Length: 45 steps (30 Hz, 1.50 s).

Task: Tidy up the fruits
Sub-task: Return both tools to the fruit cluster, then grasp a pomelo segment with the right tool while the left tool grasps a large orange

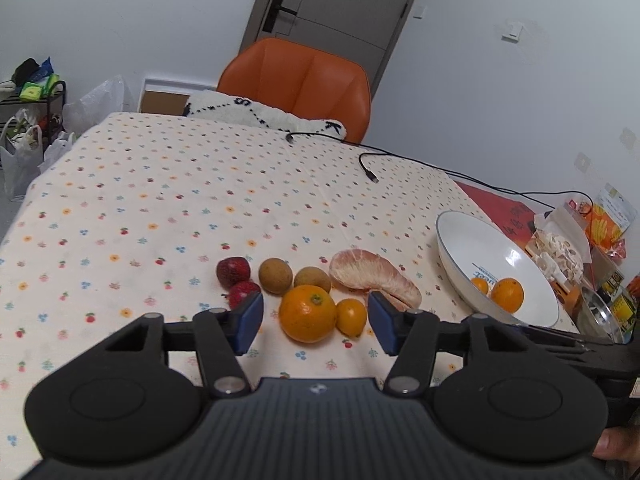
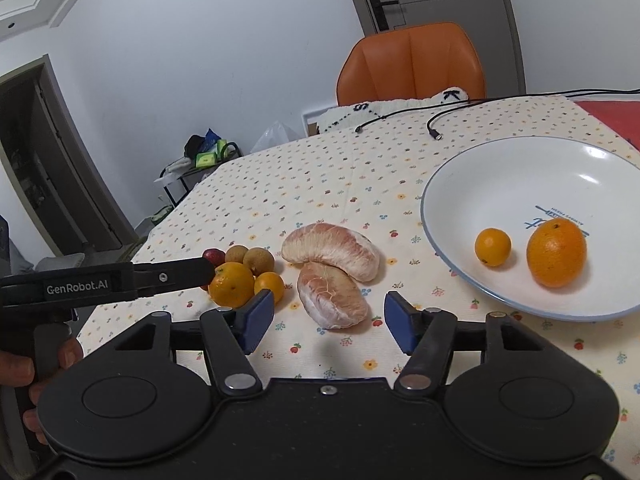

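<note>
- Right now the left gripper hangs low over the table with its blue pads spread wide, holding nothing; the big orange and a small orange sit on the cloth between the two pads.
- Seen from the right wrist camera, that same left gripper reaches in from the left, and its black finger tip is at the big orange; whether it touches, I cannot tell.
- The right gripper is also spread open and empty, and the nearer pomelo piece lies on the cloth between its pads, slightly ahead of them.
- A second pomelo piece lies just behind the first, and the two touch.
- Two brown round fruits sit side by side behind the big orange, close to it.
- Two dark red fruits lie at the left end of the group; the nearer one is partly hidden by the left gripper's left pad.
- The white plate with a blue rim stands on the table to the right of the loose fruit, apart from it.
- Inside the plate are one large orange and one little orange, near each other but not touching.
- The tablecloth is cream with small fruit and flower prints.
- An orange chair stands at the far side of the table, and black cables trail across the far right of the cloth.
</note>
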Available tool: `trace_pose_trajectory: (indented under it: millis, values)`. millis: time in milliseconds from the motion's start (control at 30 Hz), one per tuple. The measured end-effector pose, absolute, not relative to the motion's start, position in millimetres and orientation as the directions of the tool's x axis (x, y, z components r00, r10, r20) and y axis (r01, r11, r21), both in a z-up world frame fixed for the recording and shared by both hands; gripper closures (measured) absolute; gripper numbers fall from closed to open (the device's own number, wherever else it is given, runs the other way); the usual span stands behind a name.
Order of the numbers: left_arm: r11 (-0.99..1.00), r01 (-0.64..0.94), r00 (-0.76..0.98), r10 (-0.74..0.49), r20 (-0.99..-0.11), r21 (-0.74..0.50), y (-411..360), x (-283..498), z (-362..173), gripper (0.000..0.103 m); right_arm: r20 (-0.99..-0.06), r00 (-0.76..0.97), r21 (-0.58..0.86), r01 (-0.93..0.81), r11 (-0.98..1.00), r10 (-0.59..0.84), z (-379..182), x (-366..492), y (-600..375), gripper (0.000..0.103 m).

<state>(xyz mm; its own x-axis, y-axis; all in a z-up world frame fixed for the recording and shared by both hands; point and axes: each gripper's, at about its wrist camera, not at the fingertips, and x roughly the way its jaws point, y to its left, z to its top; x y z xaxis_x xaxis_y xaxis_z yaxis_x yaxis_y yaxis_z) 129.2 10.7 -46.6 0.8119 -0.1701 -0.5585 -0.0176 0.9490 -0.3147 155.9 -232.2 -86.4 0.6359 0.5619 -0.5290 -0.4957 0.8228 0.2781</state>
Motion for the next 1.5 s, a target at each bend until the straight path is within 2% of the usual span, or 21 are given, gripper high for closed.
trace_pose_trajectory:
  millis: [233,467,700,1033,1100,1167,1267,1500]
  values:
    - [0.946,-0.009,0.802,-0.186,-0.567,-0.323,7.8,140.1,-54.4,0.057,-0.547,0.628,0.266,-0.496,0.826,0.553,-91.7,161.5,-226.1,0.045]
    - [0.953,-0.025,0.798,-0.162,-0.581,-0.3,3.0,149.0,-61.4,0.057,-0.555,0.625,0.264,-0.493,0.829,0.549,-95.5,167.9,-224.8,0.046]
    - [0.956,-0.032,0.789,-0.155,-0.594,-0.292,3.6,153.1,-68.7,0.066,-0.557,0.621,0.267,-0.494,0.827,0.551,-99.5,172.9,-223.5,0.046]
    - [0.959,-0.028,0.791,-0.152,-0.593,-0.282,4.7,145.2,-62.3,0.067,-0.551,0.618,0.248,-0.52,0.817,0.561,-101.7,175.2,-210.7,0.046]
    - [0.959,-0.03,0.793,-0.148,-0.591,-0.281,5.0,143.3,-60.0,0.067,-0.551,0.624,0.236,-0.521,0.821,0.554,-102.0,174.8,-209.8,0.048]
    - [0.959,-0.029,0.796,-0.147,-0.586,-0.28,4.6,141.5,-57.6,0.067,-0.554,0.632,0.223,-0.514,0.828,0.542,-102.3,173.9,-209.4,0.064]
    - [0.959,-0.025,0.801,-0.15,-0.58,-0.283,3.0,138.6,-54.6,0.067,-0.555,0.617,0.243,-0.521,0.818,0.558,-102.2,173.3,-214.4,0.07]
    - [0.96,-0.002,0.809,-0.164,-0.564,-0.281,-5.5,131.4,-47.4,0.067,-0.544,0.612,0.25,-0.536,0.807,0.575,-99.6,159.7,-222.4,0.073]
